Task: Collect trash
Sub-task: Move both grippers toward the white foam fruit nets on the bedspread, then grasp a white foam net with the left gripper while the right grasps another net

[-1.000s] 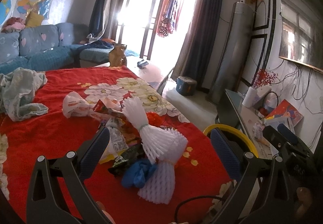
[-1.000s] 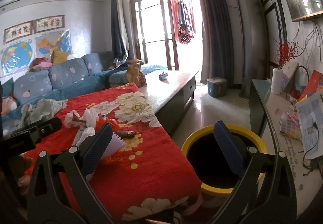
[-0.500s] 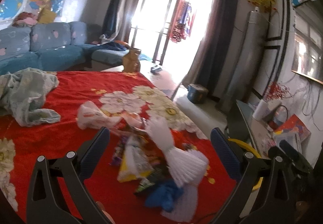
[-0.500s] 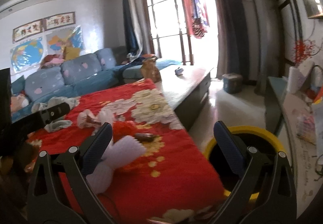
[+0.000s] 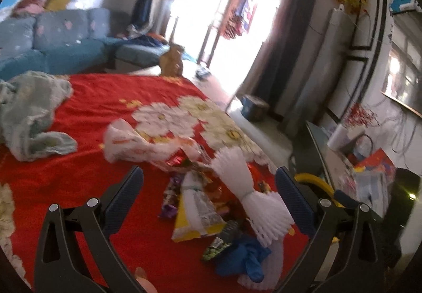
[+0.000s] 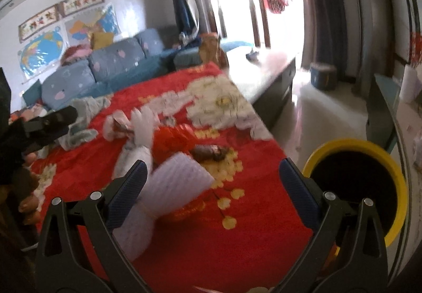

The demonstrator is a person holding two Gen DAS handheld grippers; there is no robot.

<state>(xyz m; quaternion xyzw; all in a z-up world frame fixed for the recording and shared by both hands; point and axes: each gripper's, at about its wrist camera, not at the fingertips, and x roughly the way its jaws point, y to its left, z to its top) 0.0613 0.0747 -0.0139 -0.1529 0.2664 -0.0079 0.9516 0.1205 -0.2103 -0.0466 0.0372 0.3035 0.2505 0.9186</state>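
You are holding both grippers wide apart, gripping nothing. Your left gripper [image 5: 209,198] is hovering over the trash pile [image 5: 211,203] on the red cloth [image 5: 105,97]: two white foam nets [image 5: 253,203], one white bag [image 5: 129,142], one blue glove [image 5: 245,258], and several blurred wrappers I cannot count. Your right gripper [image 6: 212,182] is hanging over the cloth's near edge, one foam net [image 6: 179,182] just beside its left finger. One yellow-rimmed bin [image 6: 356,184] is standing right of the cloth.

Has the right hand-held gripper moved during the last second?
Yes. The right hand-held gripper has swung left: the yellow-rimmed bin, which sat between its open fingers before, now lies beside the right finger, and the white foam netting looks closer.
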